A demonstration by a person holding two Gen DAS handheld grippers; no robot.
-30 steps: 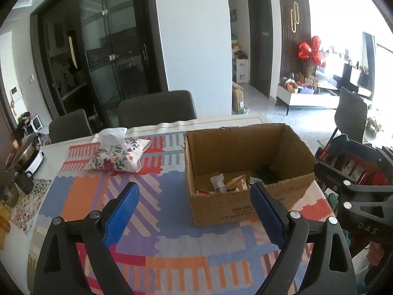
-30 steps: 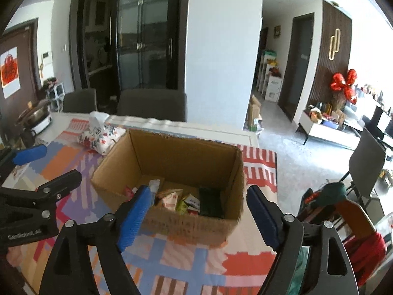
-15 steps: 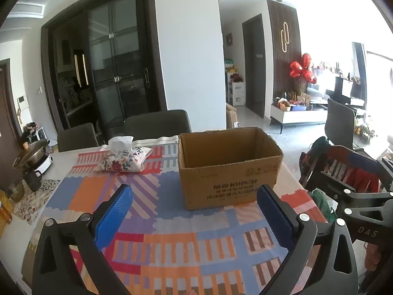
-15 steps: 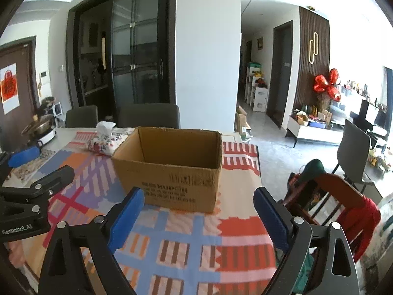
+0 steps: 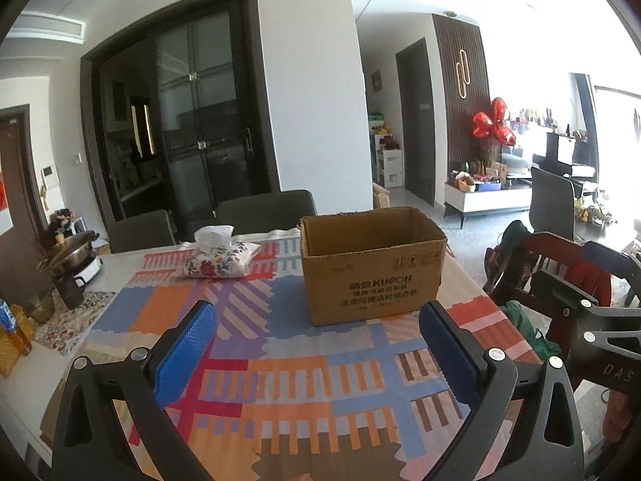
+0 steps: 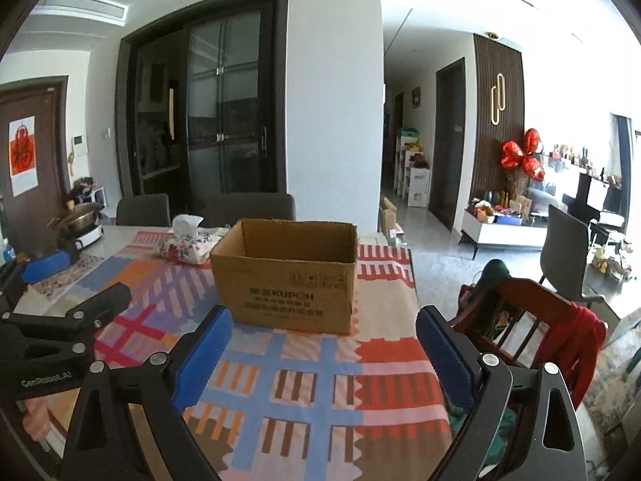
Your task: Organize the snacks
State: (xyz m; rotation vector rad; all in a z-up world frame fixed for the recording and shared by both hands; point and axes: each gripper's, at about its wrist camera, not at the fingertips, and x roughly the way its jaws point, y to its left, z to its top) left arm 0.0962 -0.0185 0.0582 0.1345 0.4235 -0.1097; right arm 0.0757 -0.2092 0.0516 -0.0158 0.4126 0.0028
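cardboard box (image 5: 372, 268) farther; contents now hidden.

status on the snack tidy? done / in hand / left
Done: no loose snacks show on the patterned tablecloth; only the cardboard box and a floral tissue pack sit there. Box contents are hidden from this low angle.
In hand: nothing. The left gripper and right gripper are both open and empty, short of the box.
Left: cannot tell; the box's top is open.
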